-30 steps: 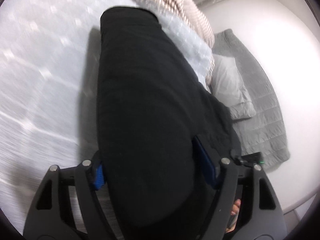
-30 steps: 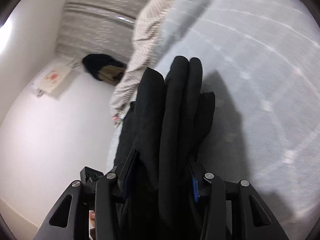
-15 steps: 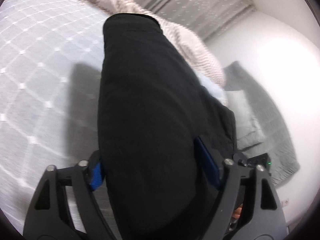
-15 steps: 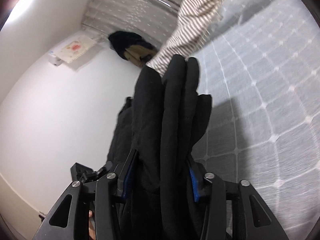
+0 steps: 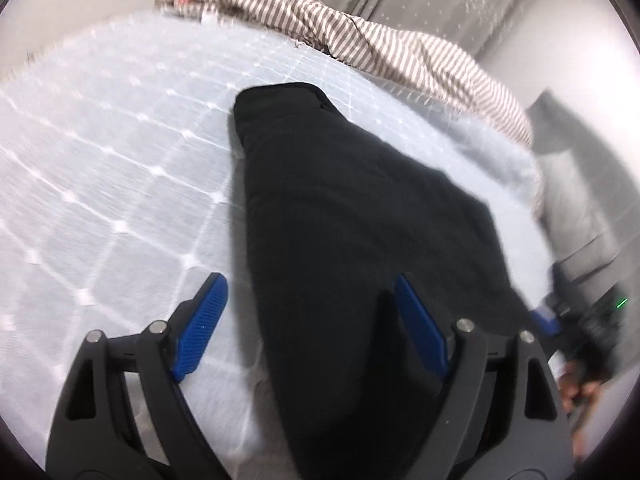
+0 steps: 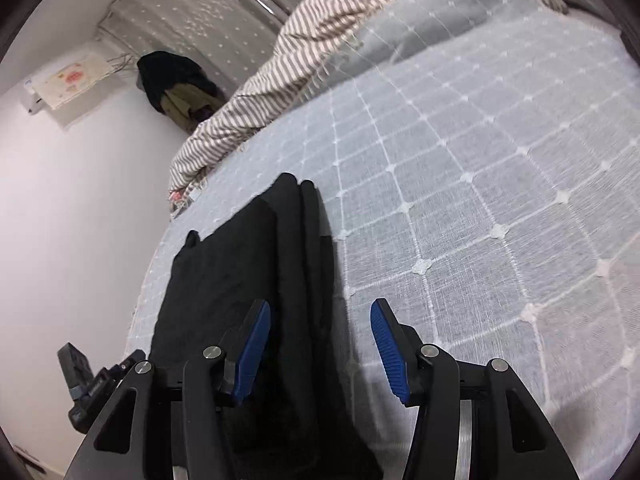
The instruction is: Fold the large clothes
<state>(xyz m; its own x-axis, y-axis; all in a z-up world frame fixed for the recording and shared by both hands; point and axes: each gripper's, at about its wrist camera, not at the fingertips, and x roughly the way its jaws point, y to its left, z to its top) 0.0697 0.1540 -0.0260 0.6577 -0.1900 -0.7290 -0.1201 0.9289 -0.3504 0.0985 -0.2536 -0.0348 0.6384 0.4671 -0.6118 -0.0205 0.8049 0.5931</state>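
A black garment [image 5: 344, 240] lies folded in a long stack on the pale blue quilted bed [image 5: 104, 168]. My left gripper [image 5: 308, 316] is open, its blue pads on either side of the garment's near end without pinching it. In the right wrist view the same garment [image 6: 256, 280] lies along the bed's left edge, its folded layers showing as ridges. My right gripper [image 6: 320, 340] is open over the garment's near right edge, with the right pad above the bare quilt [image 6: 480, 200].
A brown and white striped blanket [image 5: 360, 40] is bunched along the far side of the bed. Grey dotted curtains [image 6: 208, 12] hang behind. Dark clothes [image 6: 176, 80] hang by the white wall. A grey quilt [image 5: 580, 200] lies on the floor past the bed's edge.
Both grippers have opened and let go of the black garment. It has come down from hanging in the air and now lies on the bed.
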